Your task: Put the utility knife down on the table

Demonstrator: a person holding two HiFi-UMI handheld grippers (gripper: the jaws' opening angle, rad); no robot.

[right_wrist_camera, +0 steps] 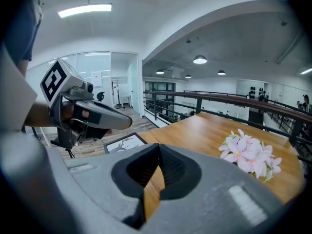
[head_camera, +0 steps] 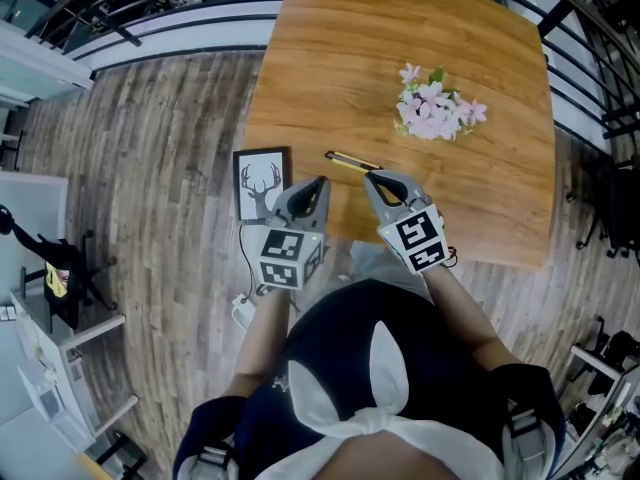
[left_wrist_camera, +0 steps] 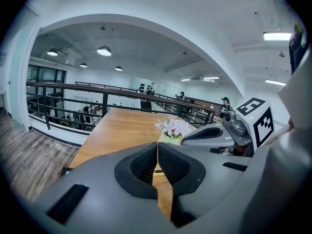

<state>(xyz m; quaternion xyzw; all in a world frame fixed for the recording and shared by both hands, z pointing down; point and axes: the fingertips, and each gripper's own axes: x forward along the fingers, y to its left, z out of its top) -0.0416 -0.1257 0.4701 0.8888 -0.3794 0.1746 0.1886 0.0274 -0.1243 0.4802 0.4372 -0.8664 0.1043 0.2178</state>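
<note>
The jaws of the left gripper (head_camera: 320, 182) and right gripper (head_camera: 373, 176) are closed tight, holding nothing. The utility knife (head_camera: 352, 161) lies sideways on the bench (head_camera: 330, 48), left of the flowers (head_camera: 435, 108), nearest the right gripper.

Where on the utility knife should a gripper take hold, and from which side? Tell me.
Mid-handle, probably from above, with the jaws across its narrow width: the utility knife lies flat on the wooden table, long and slim. The right gripper, shut and empty, is nearest.
</note>
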